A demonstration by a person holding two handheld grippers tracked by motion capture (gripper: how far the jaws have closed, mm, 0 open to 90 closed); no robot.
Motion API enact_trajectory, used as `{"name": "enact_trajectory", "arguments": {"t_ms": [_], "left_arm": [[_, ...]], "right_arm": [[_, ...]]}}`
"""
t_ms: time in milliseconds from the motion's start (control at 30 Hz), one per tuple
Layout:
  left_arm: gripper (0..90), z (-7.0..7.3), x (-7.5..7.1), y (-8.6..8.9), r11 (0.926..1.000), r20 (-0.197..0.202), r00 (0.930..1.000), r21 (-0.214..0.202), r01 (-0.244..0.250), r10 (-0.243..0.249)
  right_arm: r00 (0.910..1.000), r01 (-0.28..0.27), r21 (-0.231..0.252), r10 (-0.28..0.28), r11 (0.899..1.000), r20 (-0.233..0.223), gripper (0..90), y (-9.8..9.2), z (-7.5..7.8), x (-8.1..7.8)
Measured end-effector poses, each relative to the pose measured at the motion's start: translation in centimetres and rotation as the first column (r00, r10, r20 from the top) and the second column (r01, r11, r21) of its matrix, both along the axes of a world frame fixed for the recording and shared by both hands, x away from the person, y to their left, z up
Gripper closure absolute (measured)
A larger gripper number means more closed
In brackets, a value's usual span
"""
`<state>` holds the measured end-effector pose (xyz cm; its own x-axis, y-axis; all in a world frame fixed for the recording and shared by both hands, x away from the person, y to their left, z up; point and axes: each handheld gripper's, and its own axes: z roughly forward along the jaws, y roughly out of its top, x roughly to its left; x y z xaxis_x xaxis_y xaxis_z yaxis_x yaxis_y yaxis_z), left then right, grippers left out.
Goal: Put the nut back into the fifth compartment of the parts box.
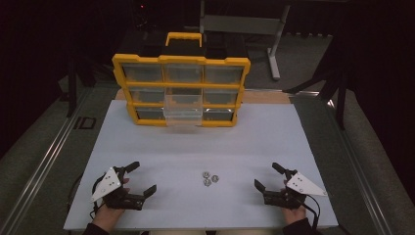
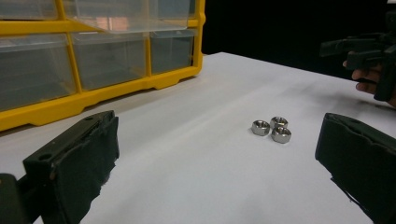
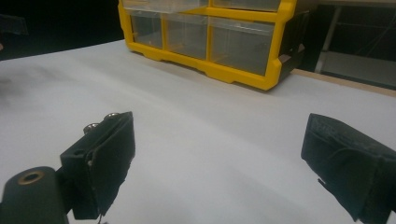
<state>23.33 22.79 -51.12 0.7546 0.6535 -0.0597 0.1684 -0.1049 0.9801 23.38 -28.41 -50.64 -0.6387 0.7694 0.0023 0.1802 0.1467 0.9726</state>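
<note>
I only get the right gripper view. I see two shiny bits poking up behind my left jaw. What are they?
Observer: Hex nuts, three in a cluster on the white table, between both tongs.
Operator: Is any drawer of the yellow box open?
Observer: Yes, the middle drawer of the yellow organizer sticks out in the high view.
Operator: What are the other tongs doing?
Observer: The left tongs stand wide open, holding nothing, left of the nuts.
</note>
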Motion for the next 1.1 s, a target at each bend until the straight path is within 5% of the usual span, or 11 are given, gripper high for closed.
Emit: {"name": "enact_trajectory", "arguments": {"t_ms": [533,767,900,1000,1100], "left_arm": [[0.0,0.1,0.0,-0.6,1.0000,-0.009,0.9999,0.005,0.008,-0.008],[0.0,1.2,-0.5,-1.1,0.9990,-0.014,0.9996,-0.038,0.025,-0.026],[0.0,2.7,-0.6,-1.6,0.9983,-0.060,0.9971,-0.037,0.044,-0.046],[0.0,4.6,-0.6,-1.8,0.9946,-0.096,0.9927,-0.080,0.065,-0.073],[0.0,6.5,-0.7,-2.0,0.9945,-0.075,0.9946,-0.081,0.067,-0.073]], "right_arm": [[0.9995,-0.003,0.012,0.002,1.000,0.031,9.8,-0.3,0.5,-0.4],[0.9992,-0.001,0.022,0.000,1.000,0.039,9.9,-0.3,0.9,-0.6],[0.9992,-0.003,0.023,0.002,1.000,0.041,9.9,-0.2,1.0,-0.6],[0.9993,-0.003,0.032,0.002,0.999,0.038,9.8,-0.3,1.1,-0.6],[0.9994,-0.007,0.039,0.005,0.999,0.034,9.9,-0.3,1.0,-0.5]]}}
